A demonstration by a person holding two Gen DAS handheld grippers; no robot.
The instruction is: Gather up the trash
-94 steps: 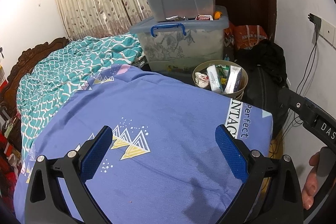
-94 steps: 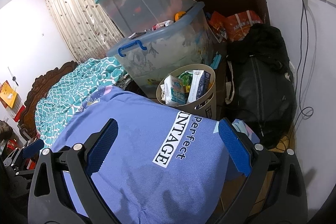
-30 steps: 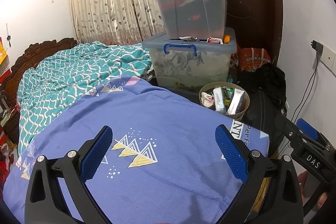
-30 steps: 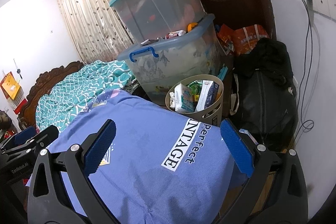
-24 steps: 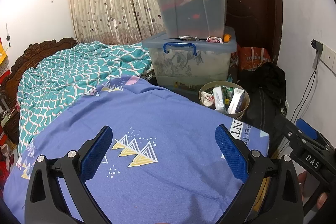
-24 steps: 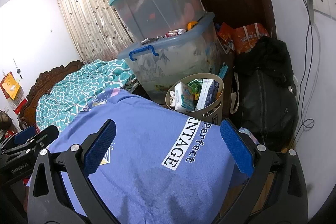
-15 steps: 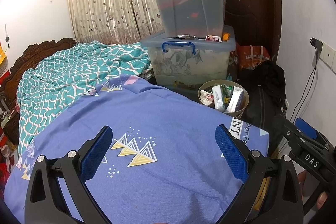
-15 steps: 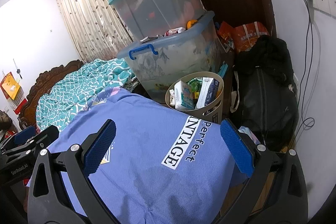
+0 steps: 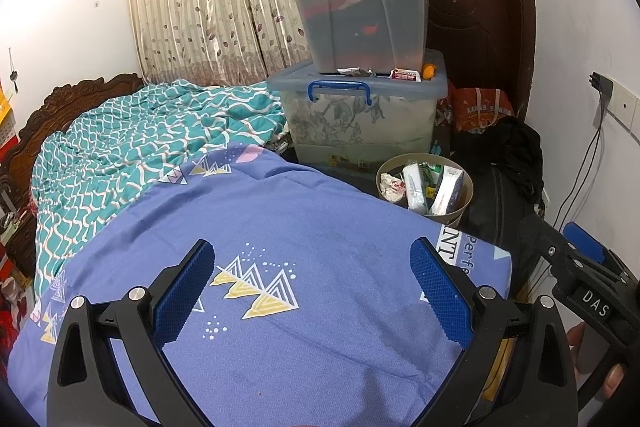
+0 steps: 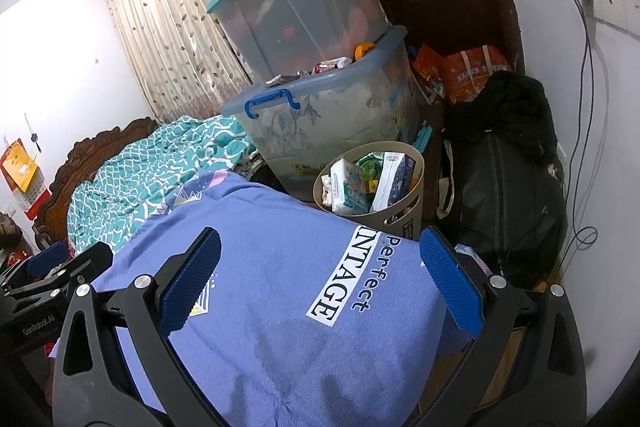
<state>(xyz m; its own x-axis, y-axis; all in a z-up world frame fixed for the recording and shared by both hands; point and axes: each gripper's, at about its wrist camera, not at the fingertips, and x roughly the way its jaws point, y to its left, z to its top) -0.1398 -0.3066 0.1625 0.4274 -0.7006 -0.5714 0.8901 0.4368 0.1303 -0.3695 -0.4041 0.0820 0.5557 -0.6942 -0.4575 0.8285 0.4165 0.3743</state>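
Note:
A round beige waste basket stands on the floor past the bed's corner, filled with cartons, tissue packs and crumpled paper. It also shows in the right wrist view. My left gripper is open and empty, held above the blue bedspread. My right gripper is open and empty above the bedspread's printed corner. Wrappers and a small orange thing lie on the lid of the lower storage box.
Stacked clear storage boxes stand behind the basket before a dark door. A black bag and an orange bag fill the right corner. Cables hang from a wall socket. A teal quilt covers the bed's far part.
Both grippers have drawn back and tilted up a little, so the topmost storage box shows more fully. Both stay open and empty.

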